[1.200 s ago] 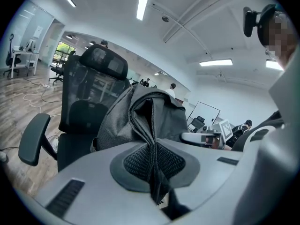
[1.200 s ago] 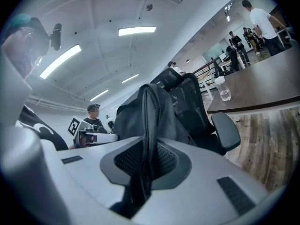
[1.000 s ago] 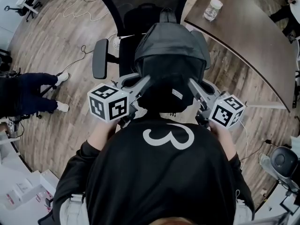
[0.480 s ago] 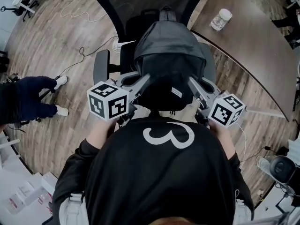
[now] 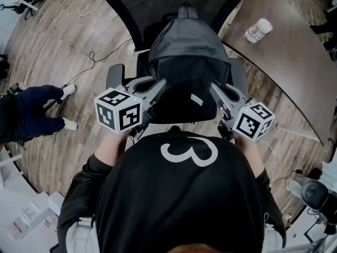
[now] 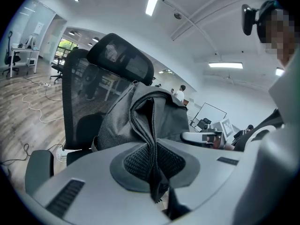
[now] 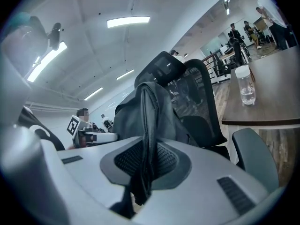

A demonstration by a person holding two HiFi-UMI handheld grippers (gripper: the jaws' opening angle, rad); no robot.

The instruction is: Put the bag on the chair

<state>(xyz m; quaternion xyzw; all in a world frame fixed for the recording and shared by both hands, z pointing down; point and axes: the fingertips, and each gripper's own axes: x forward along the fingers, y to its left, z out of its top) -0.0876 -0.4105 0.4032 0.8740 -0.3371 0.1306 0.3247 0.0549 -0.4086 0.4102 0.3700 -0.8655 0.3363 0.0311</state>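
Note:
A black backpack (image 5: 187,62) hangs between my two grippers, over the seat of a black mesh office chair (image 5: 129,4) and close in front of its backrest. My left gripper (image 5: 159,86) is shut on a fold of the bag's left side. My right gripper (image 5: 214,88) is shut on the right side. In the left gripper view the bag (image 6: 140,118) rises from the left gripper (image 6: 155,175), whose pads pinch a zippered seam. In the right gripper view the right gripper (image 7: 143,172) clamps a dark fold of the bag (image 7: 147,109). The bag hides the seat.
A brown curved table (image 5: 284,51) with a clear plastic bottle (image 5: 258,30) stands to the right of the chair. A person's legs (image 5: 31,112) are at the left. Cables (image 5: 100,51) lie on the wood floor. The chair's left armrest (image 5: 114,75) sits beside my left gripper.
Both grippers have carried the bag forward towards the chair. The bag now sits further in over the seat, nearer the backrest. Both grips are unchanged.

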